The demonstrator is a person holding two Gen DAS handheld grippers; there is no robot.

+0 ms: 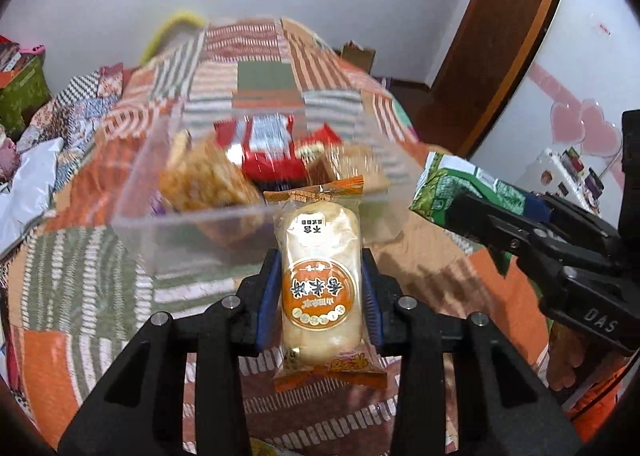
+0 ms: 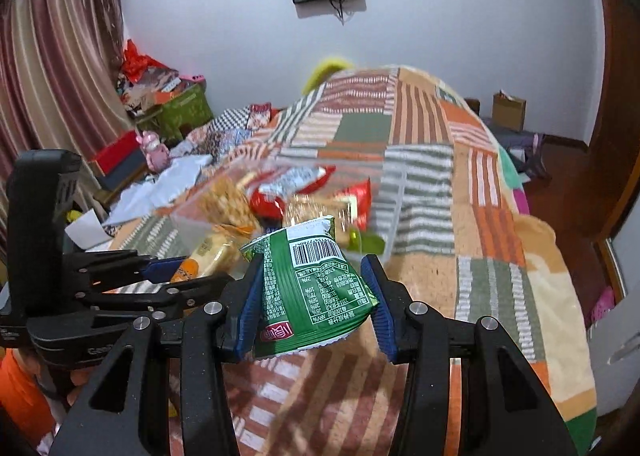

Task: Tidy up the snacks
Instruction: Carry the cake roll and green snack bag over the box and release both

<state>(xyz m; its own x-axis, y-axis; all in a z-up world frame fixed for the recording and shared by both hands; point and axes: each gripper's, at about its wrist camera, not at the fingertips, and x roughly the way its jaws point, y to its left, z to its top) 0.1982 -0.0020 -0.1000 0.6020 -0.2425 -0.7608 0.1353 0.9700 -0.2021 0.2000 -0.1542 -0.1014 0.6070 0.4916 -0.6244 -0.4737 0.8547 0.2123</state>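
While both loads hang short of the clear bin [image 1: 192,223] on the bed: left tongs [image 1: 320,292] clamped on rice-cake pack [image 1: 320,276], right tongs [image 2: 316,296] pinching green packet [image 2: 312,288] — mid-carry. Next up, probably — clear the near rim, then release.

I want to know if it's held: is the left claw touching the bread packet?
Touching. The left wrist view shows the left claw with both blue pads pressed against the bread packet.
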